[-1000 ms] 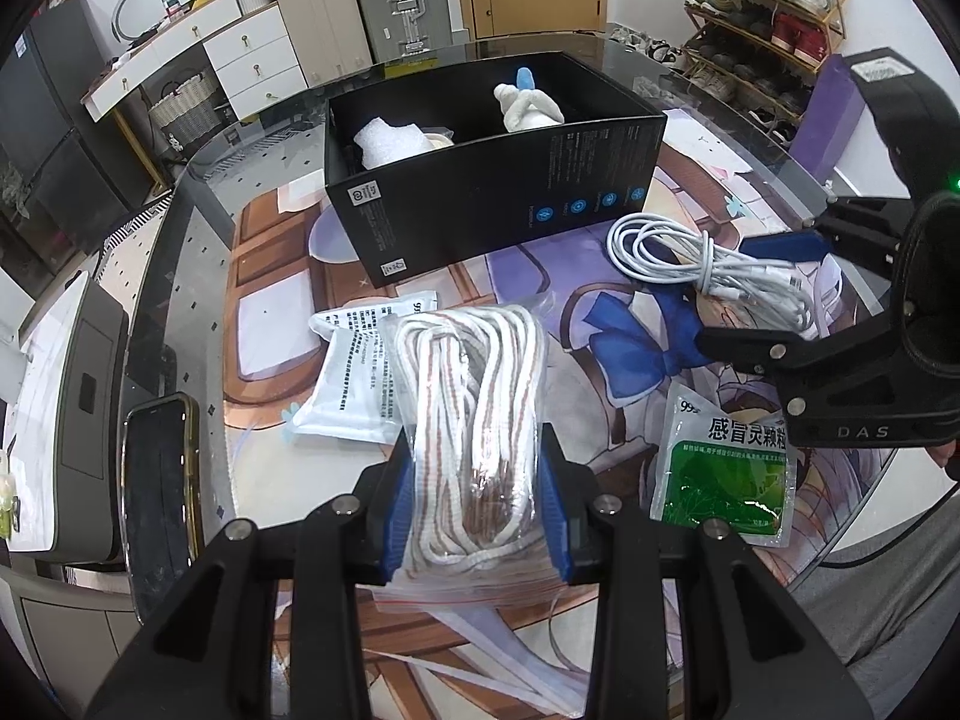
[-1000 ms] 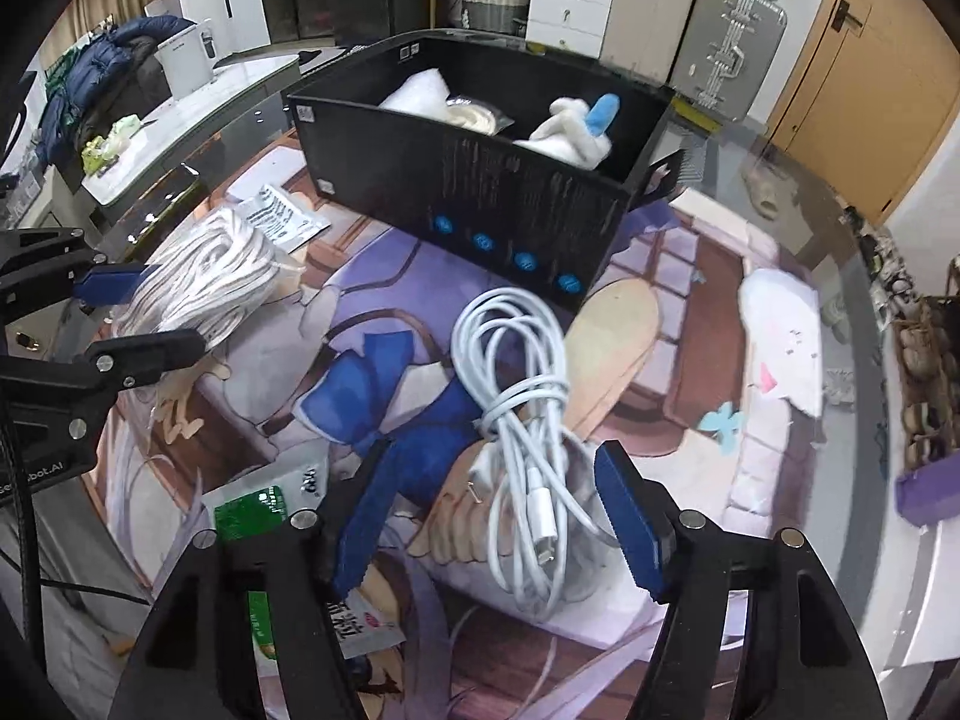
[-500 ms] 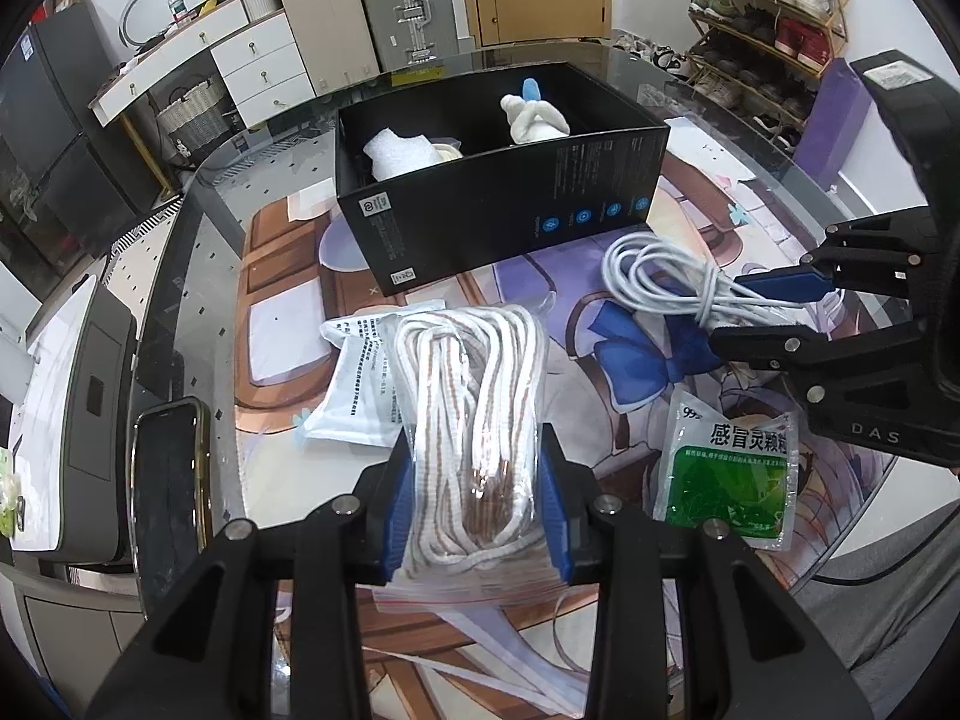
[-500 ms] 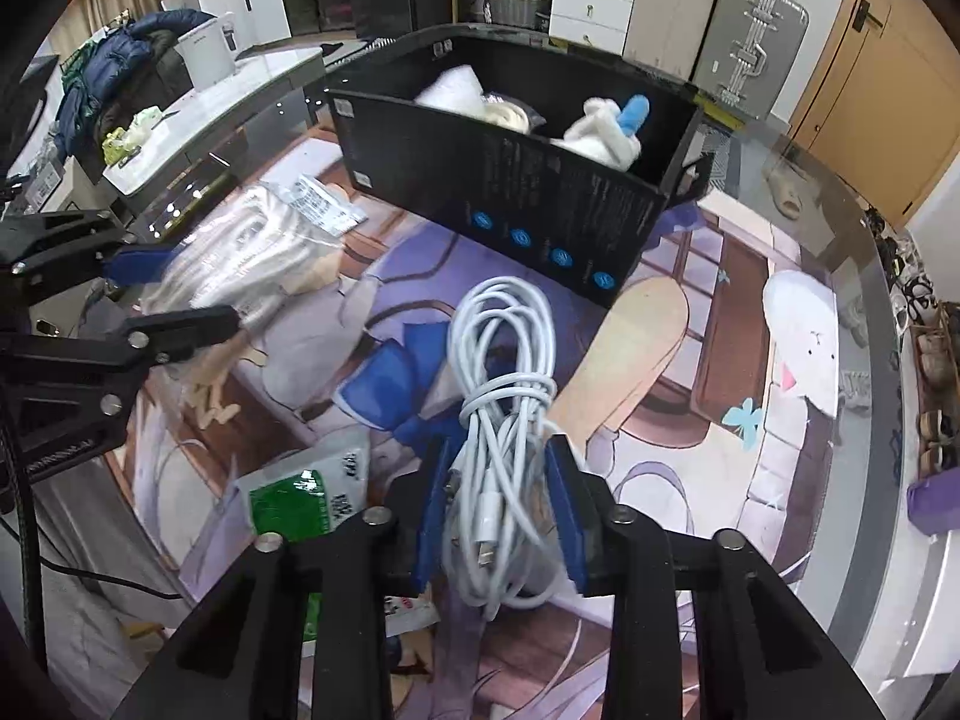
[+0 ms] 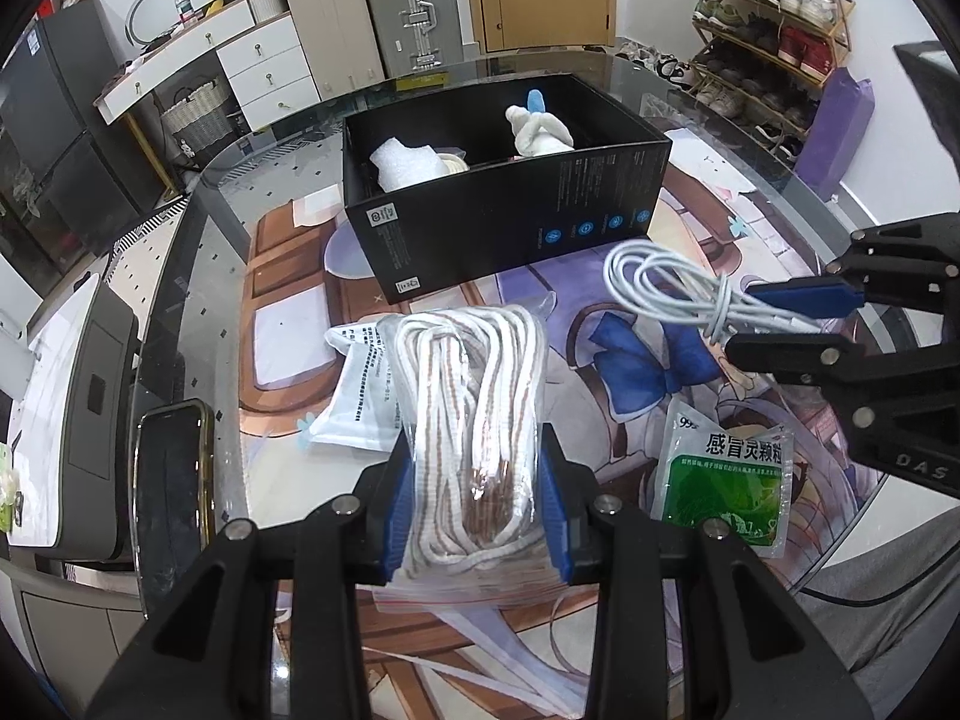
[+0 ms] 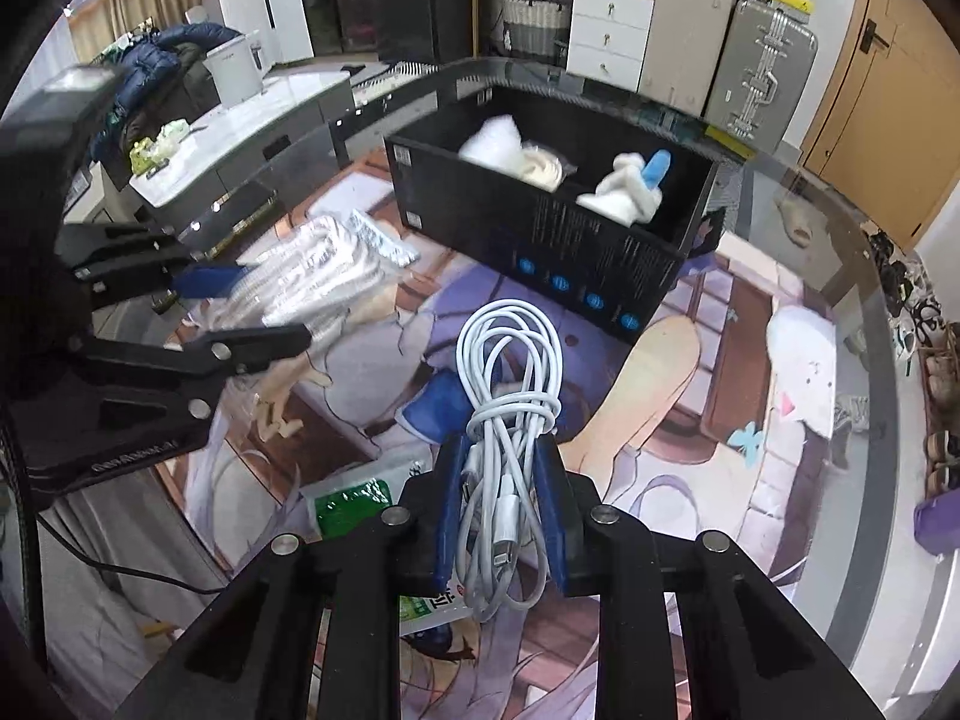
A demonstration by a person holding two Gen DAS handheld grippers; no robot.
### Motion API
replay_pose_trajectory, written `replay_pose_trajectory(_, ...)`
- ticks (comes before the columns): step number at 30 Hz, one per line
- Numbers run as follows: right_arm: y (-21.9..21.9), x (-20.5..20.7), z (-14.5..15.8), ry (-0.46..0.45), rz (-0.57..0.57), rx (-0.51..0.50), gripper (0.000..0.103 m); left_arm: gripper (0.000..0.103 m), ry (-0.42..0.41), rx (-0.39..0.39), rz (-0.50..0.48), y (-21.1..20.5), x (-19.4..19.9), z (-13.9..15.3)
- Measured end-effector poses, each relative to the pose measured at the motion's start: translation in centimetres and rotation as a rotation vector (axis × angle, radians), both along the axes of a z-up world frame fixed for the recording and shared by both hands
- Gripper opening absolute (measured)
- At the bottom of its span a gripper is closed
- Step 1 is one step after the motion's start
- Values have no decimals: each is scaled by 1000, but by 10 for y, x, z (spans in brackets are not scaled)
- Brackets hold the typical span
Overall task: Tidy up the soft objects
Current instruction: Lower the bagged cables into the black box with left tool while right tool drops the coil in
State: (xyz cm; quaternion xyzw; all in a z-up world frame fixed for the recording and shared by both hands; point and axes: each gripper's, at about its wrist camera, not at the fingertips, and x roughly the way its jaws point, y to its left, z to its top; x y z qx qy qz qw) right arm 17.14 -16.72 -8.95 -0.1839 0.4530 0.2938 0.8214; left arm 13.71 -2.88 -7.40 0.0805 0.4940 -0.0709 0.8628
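Observation:
My left gripper (image 5: pixel 480 504) is shut on a clear bag of white rope (image 5: pixel 474 402), held just above the table. My right gripper (image 6: pixel 503 504) is shut on a coiled white cable (image 6: pixel 510 384) and holds it off the printed mat; in the left wrist view that gripper (image 5: pixel 780 324) comes in from the right with the cable (image 5: pixel 666 288) hanging from it. Beyond both stands an open black box (image 5: pixel 510 222) holding a white foam piece (image 5: pixel 408 162) and a white plush with a blue tip (image 5: pixel 540 126). From the right wrist view the left gripper (image 6: pixel 240 306) grips the rope bag (image 6: pixel 324 276).
A green medicine sachet (image 5: pixel 726 474) lies on the mat between the grippers, and a white sachet (image 5: pixel 360 384) lies left of the rope bag. A phone (image 5: pixel 171 480) rests near the left table edge. The round glass table's rim (image 6: pixel 882 360) curves along the right.
My right gripper closed on the white cable and lifted it off the mat. The left gripper kept its hold on the rope bag and stayed in place.

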Motion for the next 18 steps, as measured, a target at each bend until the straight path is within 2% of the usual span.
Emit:
replay_pose_trajectory(7,1,-13,32,-59,14,65,23,35,-30,-24,-12,-1,-3,17)
replay_pose_trajectory(18,-6,-25,86,-188,-37,189,23,35,-158,-66,-12,2,2,64)
